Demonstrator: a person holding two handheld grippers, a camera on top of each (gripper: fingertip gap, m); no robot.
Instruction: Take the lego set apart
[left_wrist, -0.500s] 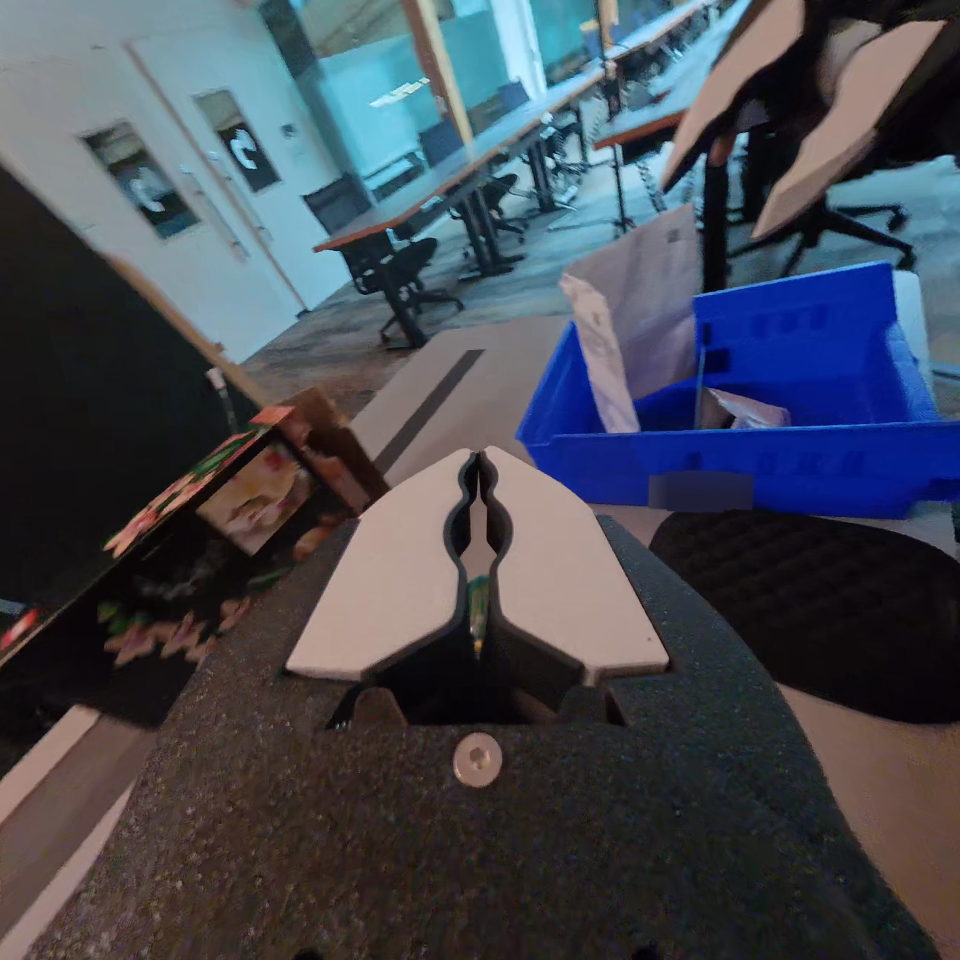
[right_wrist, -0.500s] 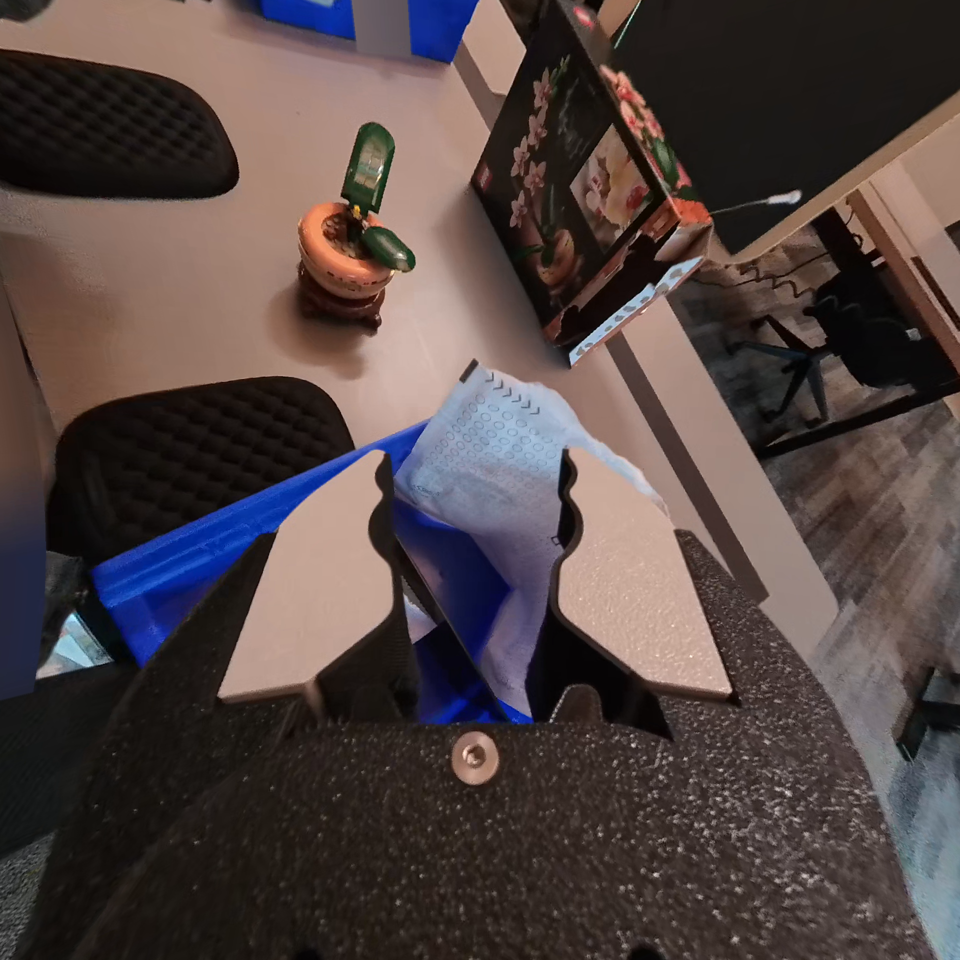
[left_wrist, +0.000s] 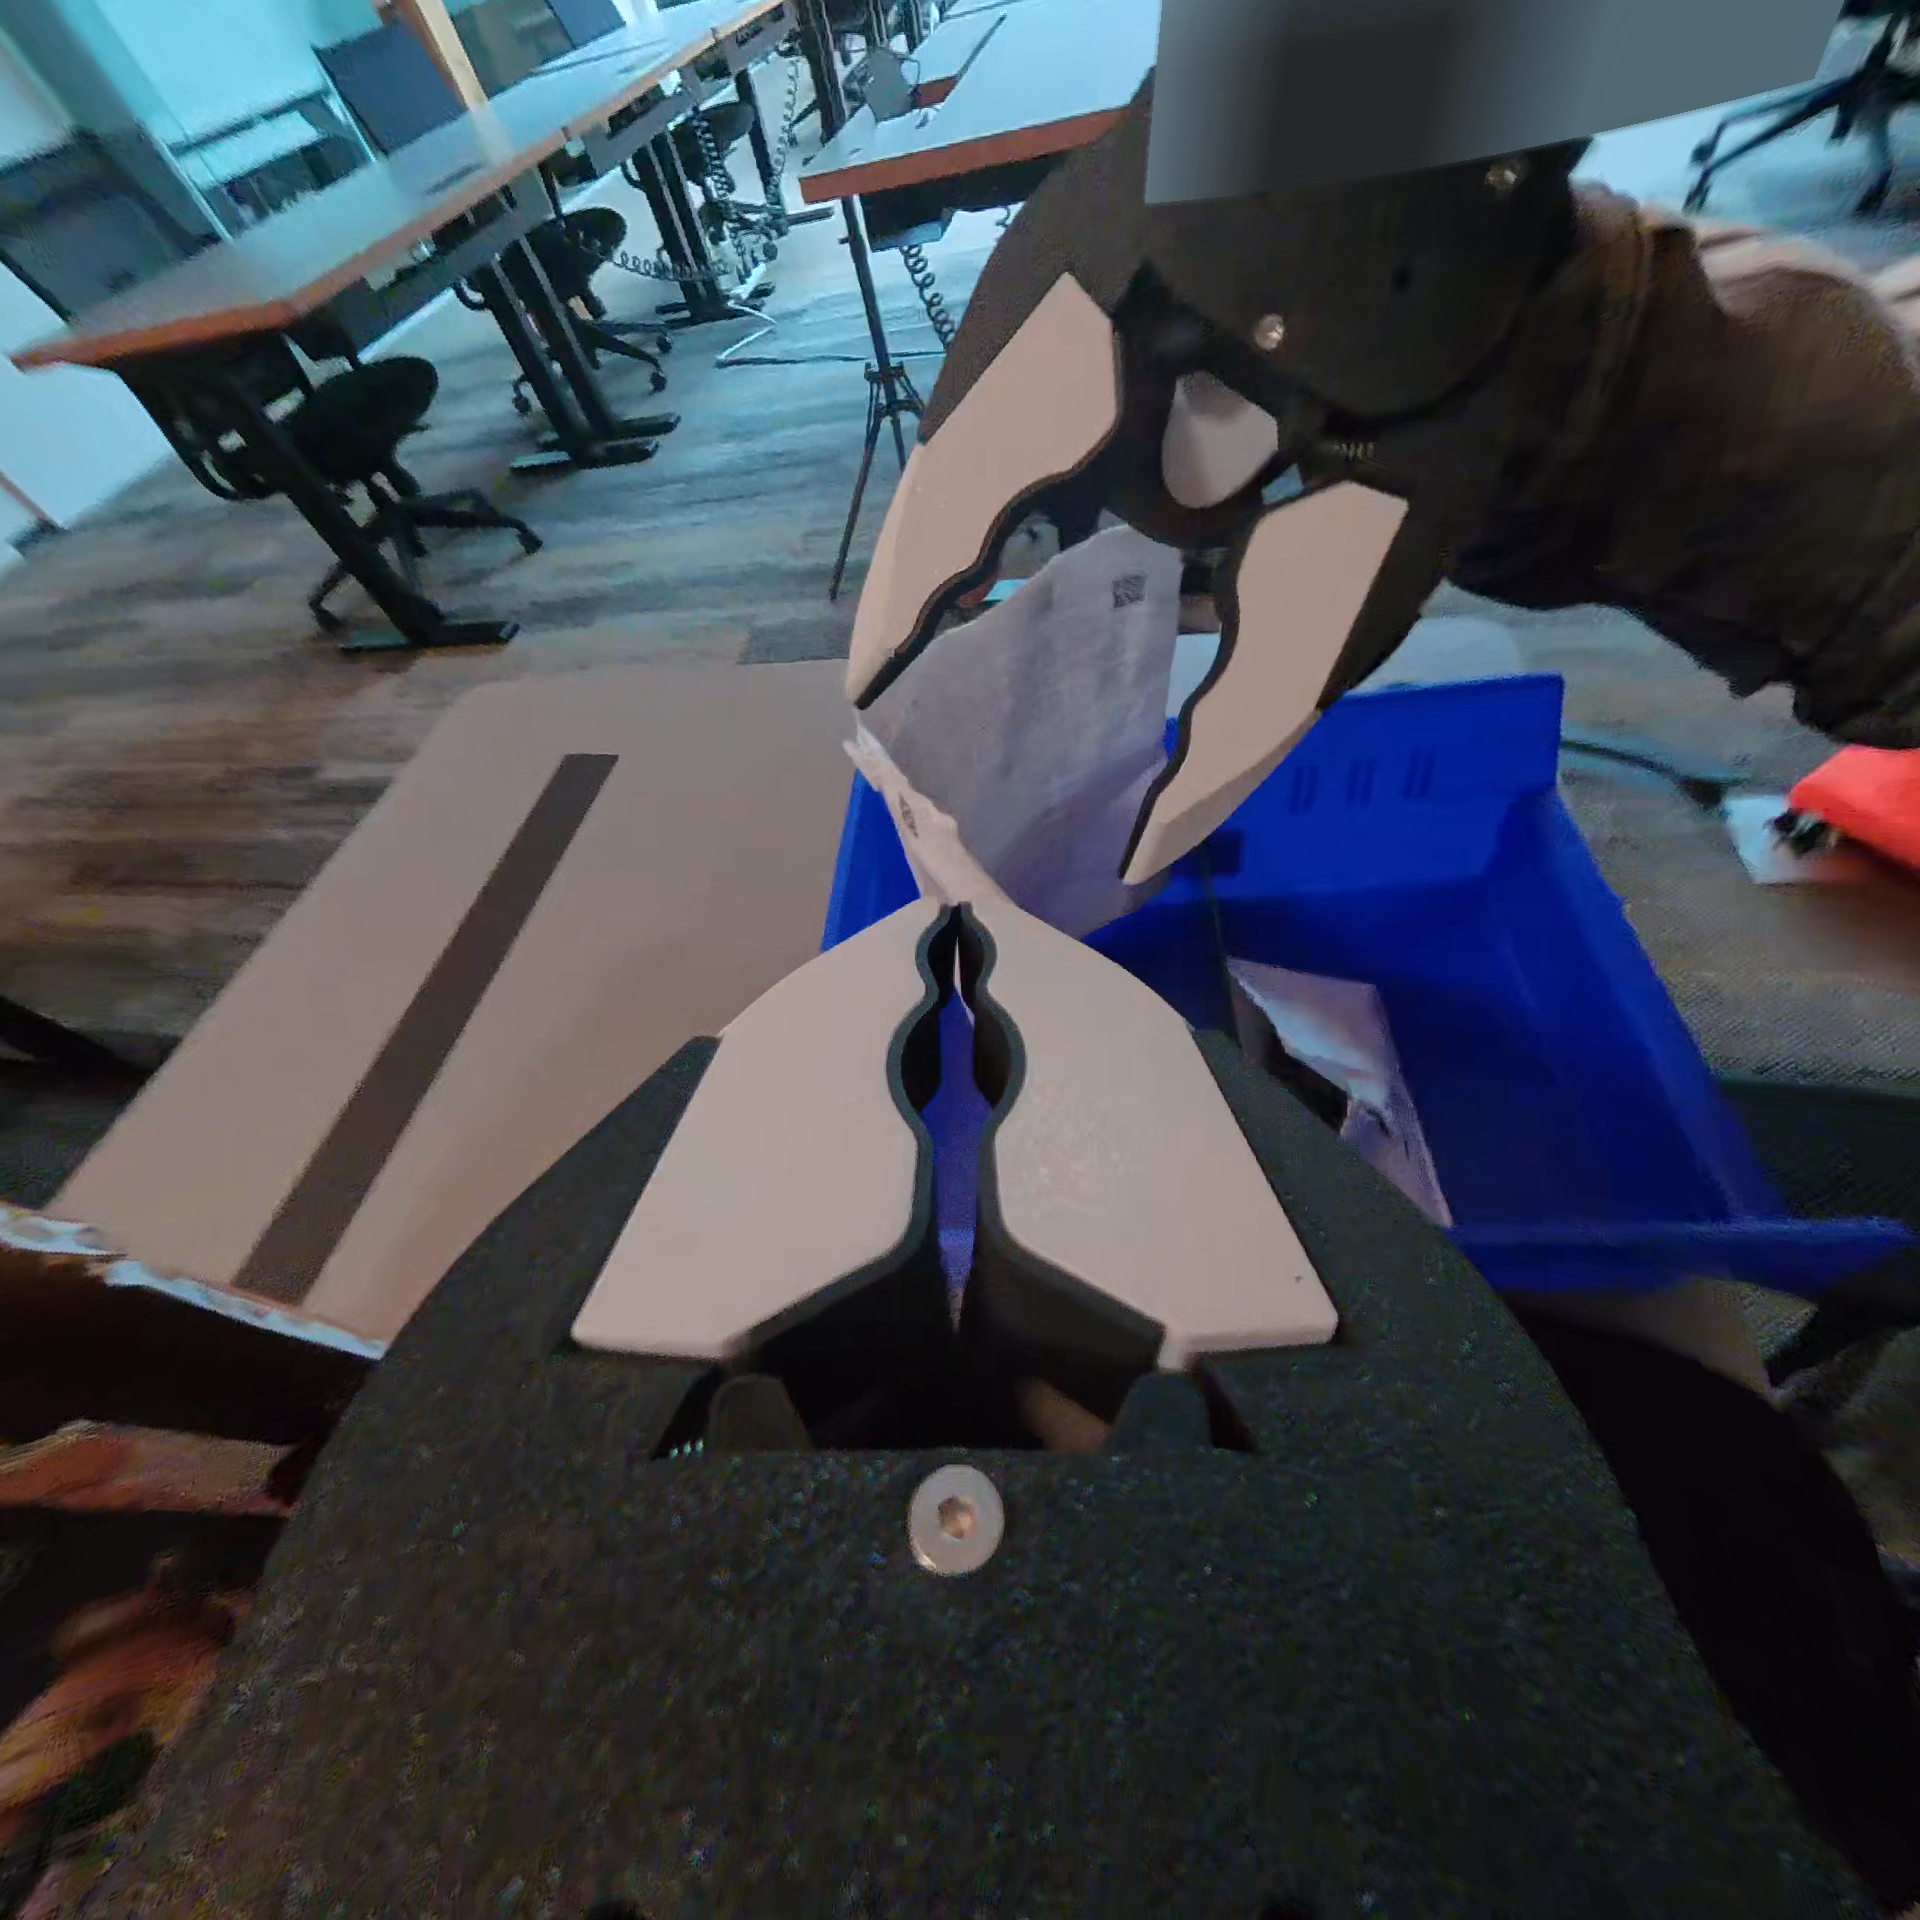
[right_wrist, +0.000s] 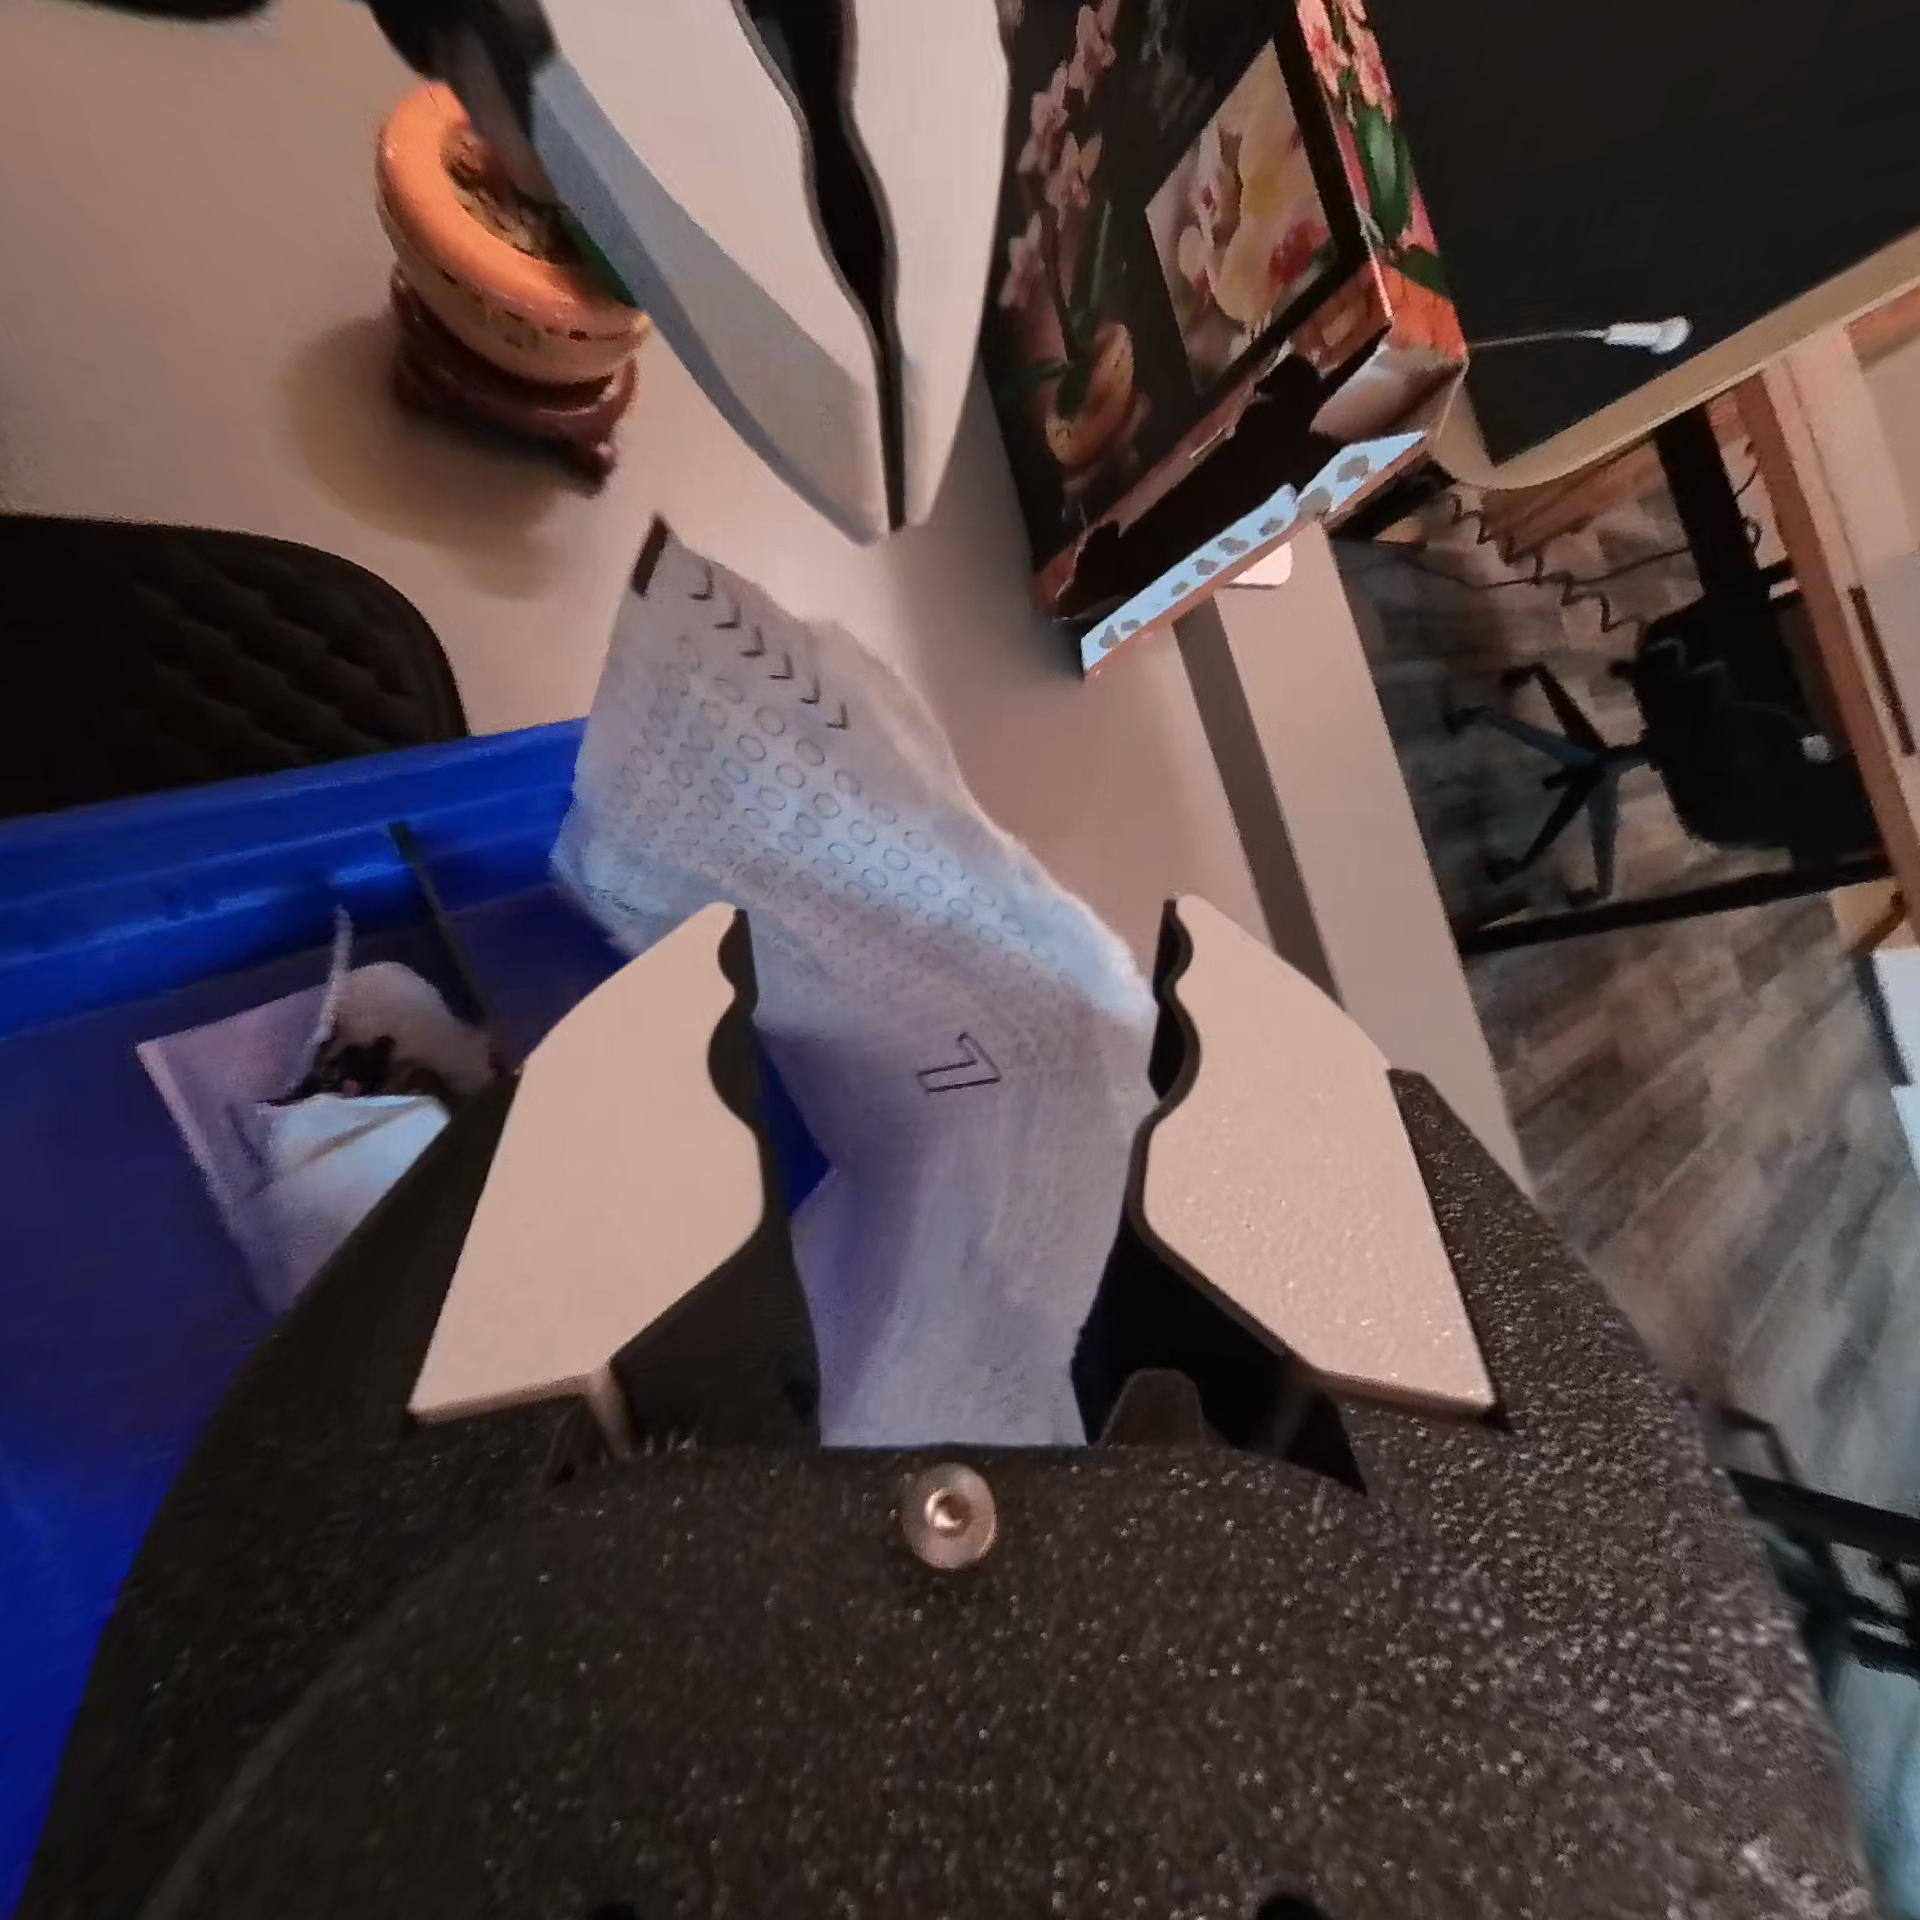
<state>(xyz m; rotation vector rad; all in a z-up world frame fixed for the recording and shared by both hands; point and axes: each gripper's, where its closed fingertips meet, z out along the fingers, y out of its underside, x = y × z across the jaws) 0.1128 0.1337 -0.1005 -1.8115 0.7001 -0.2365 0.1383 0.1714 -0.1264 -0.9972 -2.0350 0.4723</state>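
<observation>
Left gripper (left_wrist: 958, 914) pinched closed, contents unclear, right gripper (right_wrist: 951, 935) wide around white paper bag (right_wrist: 831, 831) over blue plastic bin (left_wrist: 1507, 987); brick-built flowerpot (right_wrist: 488, 270) waits behind on table; release squarely above bag mouth.

My left wrist camera looks across the blue plastic bin (left_wrist: 1475, 1039) toward far desks; my right looks down from close above. Both share the white paper bag (right_wrist: 883, 935).

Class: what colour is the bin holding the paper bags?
Blue bin; clearest in the left wrist view.
</observation>
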